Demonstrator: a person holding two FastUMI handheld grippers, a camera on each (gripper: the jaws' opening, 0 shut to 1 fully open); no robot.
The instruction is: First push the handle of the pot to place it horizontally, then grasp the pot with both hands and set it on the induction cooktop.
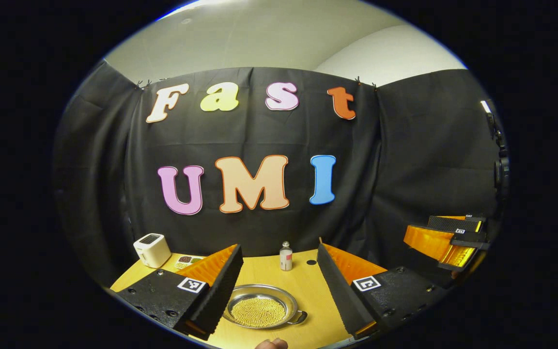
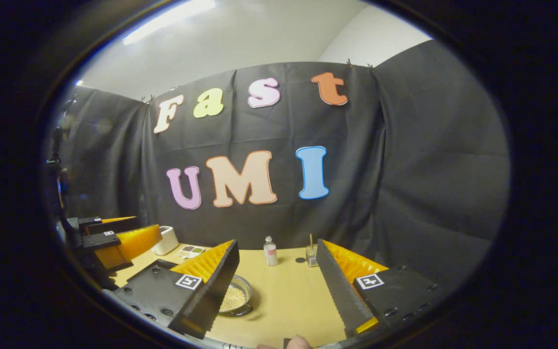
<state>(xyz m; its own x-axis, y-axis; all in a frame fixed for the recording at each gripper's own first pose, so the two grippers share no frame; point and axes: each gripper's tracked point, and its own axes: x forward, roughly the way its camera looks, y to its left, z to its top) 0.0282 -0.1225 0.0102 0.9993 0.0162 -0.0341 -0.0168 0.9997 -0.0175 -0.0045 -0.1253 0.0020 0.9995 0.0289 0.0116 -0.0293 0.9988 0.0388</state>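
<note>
A shallow steel pot [image 1: 258, 308] holding yellow beads sits on the wooden table [image 1: 308, 291], its small loop handle [image 1: 299, 317] pointing to the right and toward me. My left gripper [image 1: 279, 249] hangs open above the near table edge, the pot low between its fingers and untouched. In the right gripper view the pot [image 2: 235, 296] lies half hidden behind the left finger, with its handle [image 2: 243, 311] at the near side. My right gripper [image 2: 276, 242] is open and holds nothing. Each gripper shows off to the side of the other: right gripper [image 1: 446, 242], left gripper [image 2: 114, 238].
At the back of the table stand a small bottle [image 1: 286, 256], a white toaster [image 1: 152, 249] and a small tray of compartments [image 1: 187, 261]. A glass with a stick [image 2: 312, 255] stands beside the bottle [image 2: 270, 251]. A fingertip [image 1: 271, 344] shows at the bottom edge.
</note>
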